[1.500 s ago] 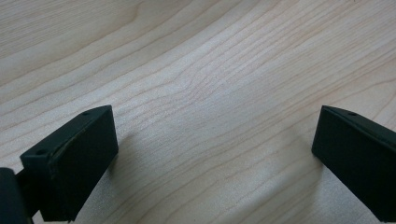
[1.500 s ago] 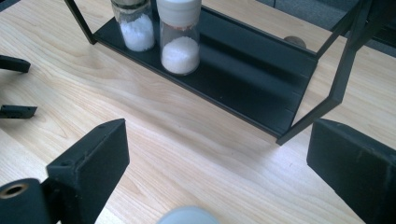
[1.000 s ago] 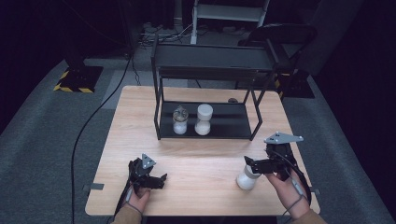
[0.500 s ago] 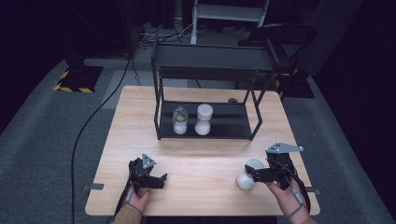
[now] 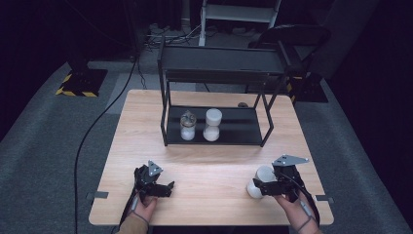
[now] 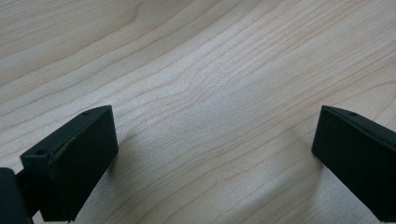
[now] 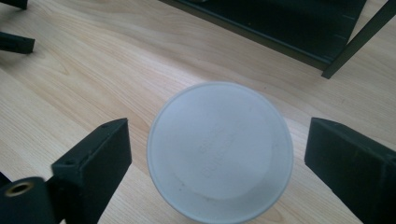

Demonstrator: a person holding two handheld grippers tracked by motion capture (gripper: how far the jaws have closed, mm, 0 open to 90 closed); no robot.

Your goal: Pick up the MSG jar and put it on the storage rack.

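Risk, tipping: your right gripper straddles the white round-lidded plastic jar with a gap on each side. If one black pad meets the jar before the other as you squeeze, I judge it may push the jar over or slide it along the pale wooden table.
Risk, centring: in the right gripper view the jar sits a little nearer the left pad, so an uneven close could twist it off line.
Risk, clearance: the black metal two-level shelf rack stands beyond the jar; lifting forward too soon could knock a leg or the lower shelf.
Right fingers: you have just been closing the jaws around the jar, yet they are fairly wide and the pads do not press on it.
Jar position: near the table's front right edge, between your right jaws, well apart from the rack.
Left gripper: its jaws stand wide with nothing between them, low over bare wood near the front left.
Left fingers: touching no object.
On the rack: a clear glass jar with white contents and a second white lidded jar stand just beside each other on the lower shelf.
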